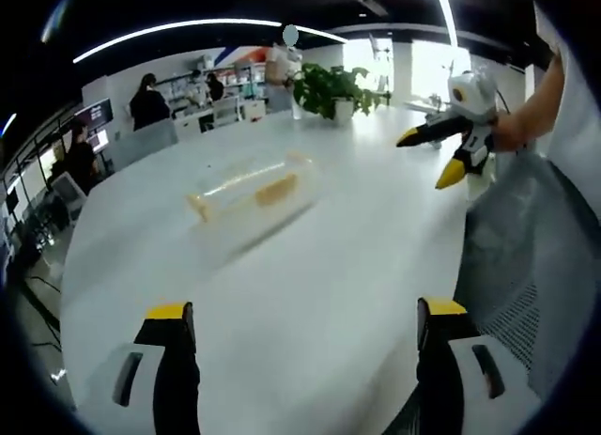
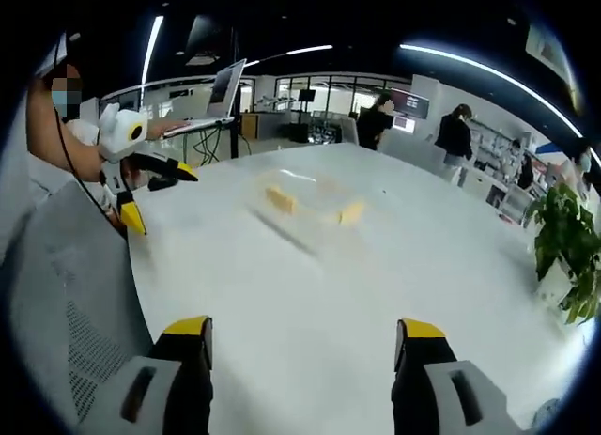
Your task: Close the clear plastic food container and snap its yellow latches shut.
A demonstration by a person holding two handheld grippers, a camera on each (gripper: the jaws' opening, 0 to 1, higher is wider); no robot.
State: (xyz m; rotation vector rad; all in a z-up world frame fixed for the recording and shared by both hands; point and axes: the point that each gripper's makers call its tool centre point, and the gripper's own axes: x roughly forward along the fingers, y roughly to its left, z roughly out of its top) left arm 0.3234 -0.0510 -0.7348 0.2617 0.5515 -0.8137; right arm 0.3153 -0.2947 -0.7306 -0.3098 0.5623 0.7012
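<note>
The clear plastic food container (image 1: 254, 186) lies on the white table (image 1: 319, 275), blurred, with yellow latches at its end and side. I cannot tell how its lid sits. My left gripper (image 1: 305, 313) is open, well short of the container, with nothing between its jaws. My right gripper (image 1: 430, 156) hangs open in the air to the right of the container, held by a hand. In the right gripper view the container (image 2: 310, 202) lies far ahead of the open right gripper (image 2: 302, 329), and the left gripper (image 2: 158, 196) stands open at the table's left edge.
A potted plant (image 1: 329, 87) stands at the far side of the table and shows again (image 2: 568, 256) at the right. A laptop (image 2: 221, 97) sits open at the back left. A grey mesh chair (image 1: 526, 256) is close by. People work at desks behind.
</note>
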